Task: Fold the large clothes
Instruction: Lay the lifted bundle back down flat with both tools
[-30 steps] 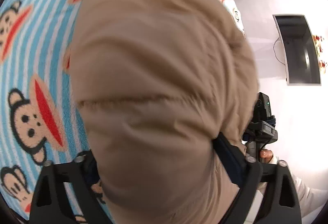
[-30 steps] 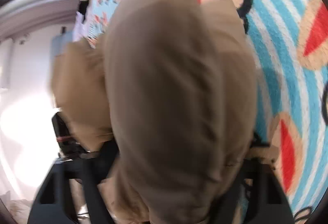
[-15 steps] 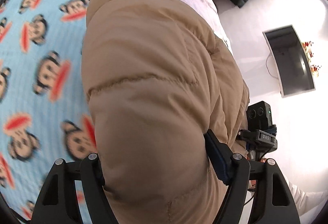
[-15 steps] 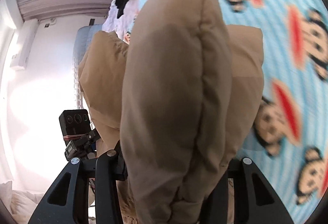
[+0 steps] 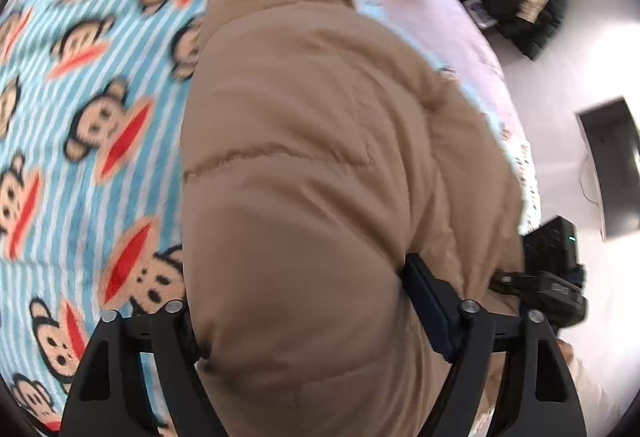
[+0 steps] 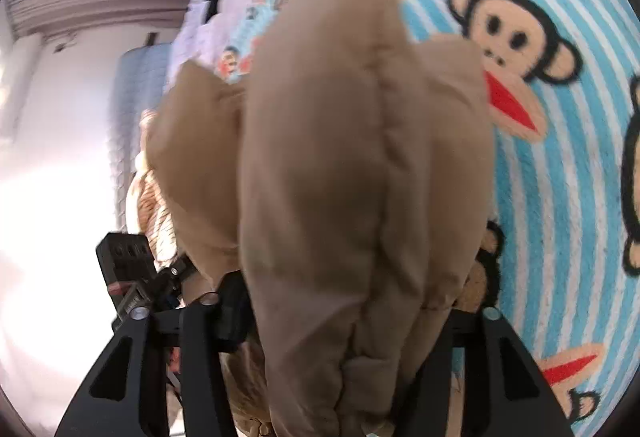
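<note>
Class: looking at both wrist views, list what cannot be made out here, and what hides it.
- Left wrist: left gripper pads, buried in the tan jacket.
- Right wrist: right gripper pads, covered by jacket folds.
- Both: the jacket's overall shape, cut off by the edges.
- Dark pile on the floor: too small.

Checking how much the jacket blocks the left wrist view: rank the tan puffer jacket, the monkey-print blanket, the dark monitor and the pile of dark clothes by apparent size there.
1. tan puffer jacket, though nearness inflates it
2. monkey-print blanket
3. pile of dark clothes and dark monitor: look alike, not ranked
</note>
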The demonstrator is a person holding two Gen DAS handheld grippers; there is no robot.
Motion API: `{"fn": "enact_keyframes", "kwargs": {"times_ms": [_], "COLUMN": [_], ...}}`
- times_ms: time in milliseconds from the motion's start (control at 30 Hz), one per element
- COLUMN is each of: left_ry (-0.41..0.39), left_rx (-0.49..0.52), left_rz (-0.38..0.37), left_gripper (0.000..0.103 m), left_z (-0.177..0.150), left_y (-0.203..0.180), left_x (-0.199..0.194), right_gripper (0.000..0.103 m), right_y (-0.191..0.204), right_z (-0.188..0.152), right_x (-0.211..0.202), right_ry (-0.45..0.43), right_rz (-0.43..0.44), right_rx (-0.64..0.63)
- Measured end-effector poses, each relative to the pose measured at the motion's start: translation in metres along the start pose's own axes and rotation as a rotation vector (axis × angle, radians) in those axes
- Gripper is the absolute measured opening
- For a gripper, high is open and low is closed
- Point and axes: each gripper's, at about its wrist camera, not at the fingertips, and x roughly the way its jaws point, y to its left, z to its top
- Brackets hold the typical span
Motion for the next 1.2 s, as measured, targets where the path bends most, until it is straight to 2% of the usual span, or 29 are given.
{"fn": "enact_keyframes", "kwargs": {"times_ms": [100,167,200,233,267,333,400,467,533,600,633,667,767,833,867,967,1067,1200], "left_ry": [-0.031,-0.075,-0.094,-0.121,-0.151,-0.179,-0.203,-0.225,-0.233,-0.227,-0.217,-0.207,-0.172,-0.16,-0.155,-0.136,-0.141,-0.142], "left_rx": [-0.013,0.027,0.043,0.064,0.088,0.113,0.126,0.13,0.138,0.168,0.188,0.199,0.188,0.182,0.201,0.259,0.279,0.279], "left_rz": [0.025,0.092,0.106,0.119,0.123,0.125,0.123,0.143,0.164,0.212,0.239,0.263,0.292,0.303,0.318,0.354,0.377,0.372], "left_gripper": [0.083,0.083,0.082,0.082,0.078,0.075,0.075,0.075,0.075,0.075,0.075,0.075,0.075,0.075,0.075,0.075,0.075,0.075], "left_z": [-0.006,-0.006,-0.007,-0.004,0.001,0.012,0.029,0.039,0.05,0.058,0.06,0.057,0.062,0.062,0.06,0.056,0.052,0.051], "left_y": [-0.001,-0.008,-0.005,-0.007,-0.01,-0.017,-0.021,-0.031,-0.038,-0.046,-0.049,-0.05,-0.051,-0.059,-0.066,-0.081,-0.084,-0.08], "left_x": [-0.009,-0.025,-0.034,-0.043,-0.052,-0.061,-0.062,-0.054,-0.042,-0.029,-0.022,-0.017,0.003,0.016,0.023,0.038,0.042,0.039], "right_gripper": [0.06,0.06,0.06,0.056,0.045,0.041,0.041,0.042,0.042,0.042,0.033,0.006,0.005,0.004,0.0,0.0,0.0,0.003], "right_y": [0.004,0.016,0.024,0.032,0.04,0.053,0.059,0.066,0.072,0.065,0.065,0.067,0.062,0.045,0.036,0.01,0.016,0.053], "right_z": [-0.009,-0.017,-0.025,-0.028,-0.033,-0.037,-0.034,-0.027,-0.015,-0.003,-0.004,-0.004,0.001,0.002,0.003,-0.001,-0.01,-0.03], "right_x": [-0.022,-0.05,-0.074,-0.089,-0.1,-0.113,-0.106,-0.076,-0.05,-0.028,-0.024,-0.022,-0.01,-0.01,-0.01,-0.01,-0.024,-0.045], "right_ry": [-0.015,-0.074,-0.146,-0.193,-0.222,-0.229,-0.188,-0.143,-0.128,-0.132,-0.144,-0.158,-0.173,-0.174,-0.169,-0.148,-0.156,-0.178], "right_rz": [-0.074,-0.183,-0.236,-0.228,-0.192,-0.102,-0.07,-0.093,-0.103,-0.067,-0.072,-0.089,-0.163,-0.225,-0.24,-0.252,-0.254,-0.256], "right_rx": [0.001,-0.047,-0.086,-0.111,-0.126,-0.14,-0.154,-0.148,-0.103,-0.045,-0.045,-0.051,-0.042,-0.021,-0.003,0.047,0.033,-0.071]}}
